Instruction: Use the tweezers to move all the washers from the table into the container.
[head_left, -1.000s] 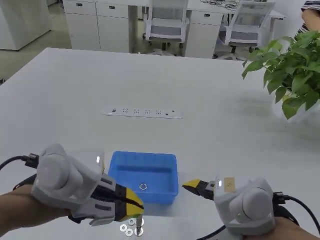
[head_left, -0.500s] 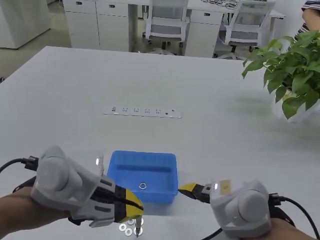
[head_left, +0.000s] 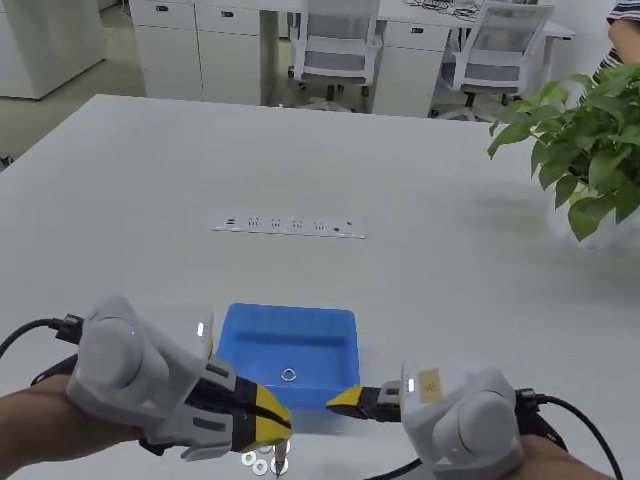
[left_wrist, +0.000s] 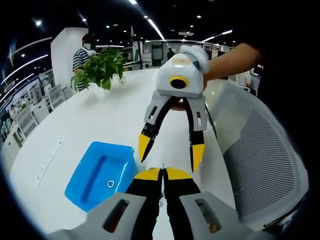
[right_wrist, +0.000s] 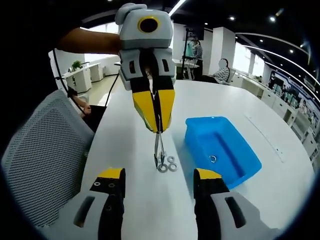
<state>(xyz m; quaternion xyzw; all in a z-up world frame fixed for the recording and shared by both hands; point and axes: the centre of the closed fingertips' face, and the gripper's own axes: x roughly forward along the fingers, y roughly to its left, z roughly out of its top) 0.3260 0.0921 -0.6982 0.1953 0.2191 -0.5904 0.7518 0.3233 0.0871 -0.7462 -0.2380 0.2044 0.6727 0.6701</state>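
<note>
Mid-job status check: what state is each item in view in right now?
left tongs: shut on tweezers
right tongs: open, holding nothing
tweezers: gripped, tips down at loose washers
loose washers: clustered beside container, not yet moved
container: upright, open, one washer inside

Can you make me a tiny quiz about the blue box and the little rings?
1. True or false: the right gripper is shut.
2. How many washers lie inside the blue container?
3. What does the left gripper hold? A: tweezers. B: a spoon. C: nothing.

Key: 1 false, its jaws are wide apart. 2 one. 3 A.
</note>
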